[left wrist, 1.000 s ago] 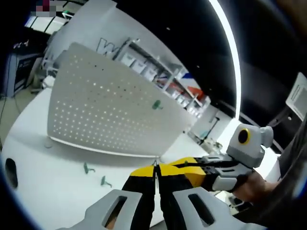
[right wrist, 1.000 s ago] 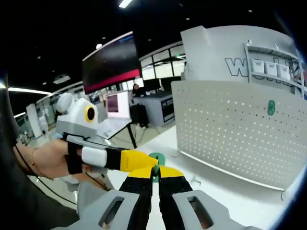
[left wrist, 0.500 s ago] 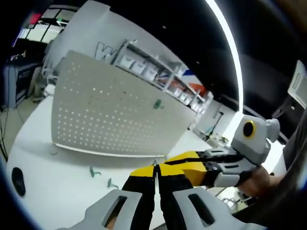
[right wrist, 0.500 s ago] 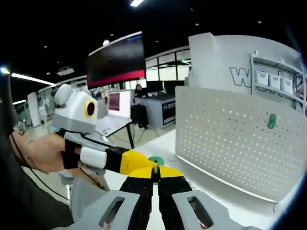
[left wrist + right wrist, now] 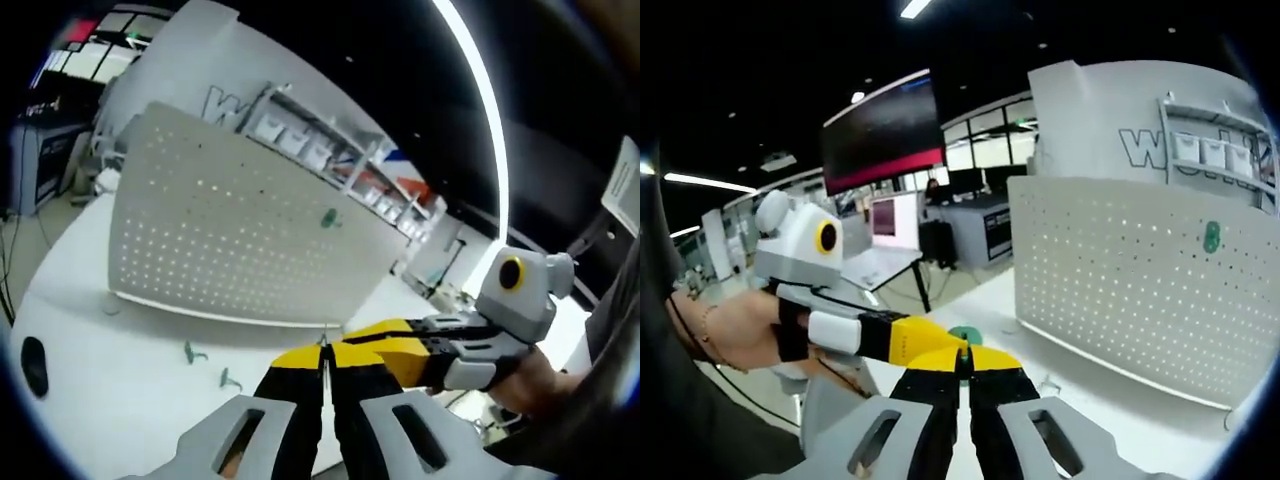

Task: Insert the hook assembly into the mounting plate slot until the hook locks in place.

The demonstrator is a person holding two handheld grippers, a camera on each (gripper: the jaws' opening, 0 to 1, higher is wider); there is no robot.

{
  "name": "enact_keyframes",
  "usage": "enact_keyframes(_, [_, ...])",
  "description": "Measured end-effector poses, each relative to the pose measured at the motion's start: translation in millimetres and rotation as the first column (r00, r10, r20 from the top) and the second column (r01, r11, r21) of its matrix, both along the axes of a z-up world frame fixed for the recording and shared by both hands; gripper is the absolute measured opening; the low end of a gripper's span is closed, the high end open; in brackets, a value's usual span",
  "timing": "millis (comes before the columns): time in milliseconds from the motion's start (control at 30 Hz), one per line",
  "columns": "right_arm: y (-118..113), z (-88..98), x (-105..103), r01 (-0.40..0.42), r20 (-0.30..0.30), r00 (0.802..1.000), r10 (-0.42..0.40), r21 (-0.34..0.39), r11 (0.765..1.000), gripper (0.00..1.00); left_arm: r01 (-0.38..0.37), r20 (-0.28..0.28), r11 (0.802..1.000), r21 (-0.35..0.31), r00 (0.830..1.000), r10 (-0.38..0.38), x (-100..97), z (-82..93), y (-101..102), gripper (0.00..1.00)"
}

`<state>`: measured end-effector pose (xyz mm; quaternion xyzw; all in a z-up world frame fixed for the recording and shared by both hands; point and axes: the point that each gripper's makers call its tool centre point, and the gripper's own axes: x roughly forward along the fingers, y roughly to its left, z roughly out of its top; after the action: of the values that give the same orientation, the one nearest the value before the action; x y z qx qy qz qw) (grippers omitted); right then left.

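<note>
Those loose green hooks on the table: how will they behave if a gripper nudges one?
The green hooks look small and thin, so probably light and quick to skid on the smooth white table. Their bent shape suggests they'd spin or flip rather than roll.

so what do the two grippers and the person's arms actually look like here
Both grippers match: grey slotted bases at the bottom of each view, black jaws ending in yellow tips, as on the left gripper and the right gripper. Seen from the side, each has a white-and-grey body with black cables along it. The person's left wrist wears a thin bracelet, with a dark sleeve behind it.
</note>
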<state>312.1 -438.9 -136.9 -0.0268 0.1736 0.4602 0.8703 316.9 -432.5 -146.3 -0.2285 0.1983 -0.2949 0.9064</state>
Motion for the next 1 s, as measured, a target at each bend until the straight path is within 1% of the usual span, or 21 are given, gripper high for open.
enact_keyframes(100, [-2.4, 0.8, -0.5, -0.003, 0.000, 1.000, 0.003, 0.006, 1.000, 0.00, 0.015, 0.018, 1.000, 0.023, 1.000, -0.015, -0.8, 1.6, -2.4, 0.01])
enact_keyframes(133, [-2.7, 0.8, -0.5, -0.002, 0.000, 1.000, 0.002, 0.005, 1.000, 0.00, 0.027, 0.016, 0.999, 0.025, 1.000, -0.027, -0.2, 0.5, -3.0, 0.01])
enact_keyframes(267, [-3.5, 1.8, -2.2, -0.011, 0.007, 1.000, 0.011, 0.002, 1.000, 0.00, 0.045, 0.022, 0.999, 0.013, 0.999, -0.045, -0.8, 1.6, -3.1, 0.02])
enact_keyframes(367, [-3.8, 1.8, -2.4, -0.012, 0.011, 1.000, 0.012, 0.000, 1.000, 0.00, 0.050, 0.040, 0.999, 0.021, 0.998, -0.051, -1.9, 2.1, -4.2, 0.02])
enact_keyframes(400, [-4.1, 1.5, -2.8, -0.013, 0.008, 1.000, 0.013, 0.001, 1.000, 0.00, 0.063, 0.054, 0.997, 0.042, 0.996, -0.065, -2.8, 1.9, -4.5, 0.02])
enact_keyframes(433, [-4.3, 1.5, -3.0, -0.012, 0.008, 1.000, 0.012, 0.002, 1.000, 0.00, 0.067, 0.057, 0.997, 0.047, 0.996, -0.069, -2.5, 1.8, -4.1, 0.02])
enact_keyframes(600, [-4.8, -1.5, -4.8, -0.018, 0.007, 1.000, 0.018, -0.011, 1.000, 0.00, 0.077, 0.033, 0.996, 0.046, 0.996, -0.078, -4.3, -1.6, -4.7, 0.02])
enact_keyframes(767, [-4.8, -2.2, -5.9, -0.023, 0.013, 1.000, 0.023, -0.020, 1.000, 0.00, 0.091, 0.047, 0.993, 0.071, 0.994, -0.094, -6.5, -1.9, -5.4, 0.03])
enact_keyframes(867, [-5.9, -2.6, -5.3, -0.021, 0.018, 1.000, 0.022, -0.024, 0.999, 0.00, 0.101, 0.047, 0.990, 0.094, 0.993, -0.106, -7.8, -3.5, -5.5, 0.06])
enact_keyframes(1000, [-10.1, -1.8, -3.5, -0.013, 0.018, 1.000, 0.014, -0.020, 1.000, 0.00, 0.096, 0.040, 0.990, 0.103, 0.994, -0.101, -8.1, -6.0, -2.8, 0.17])
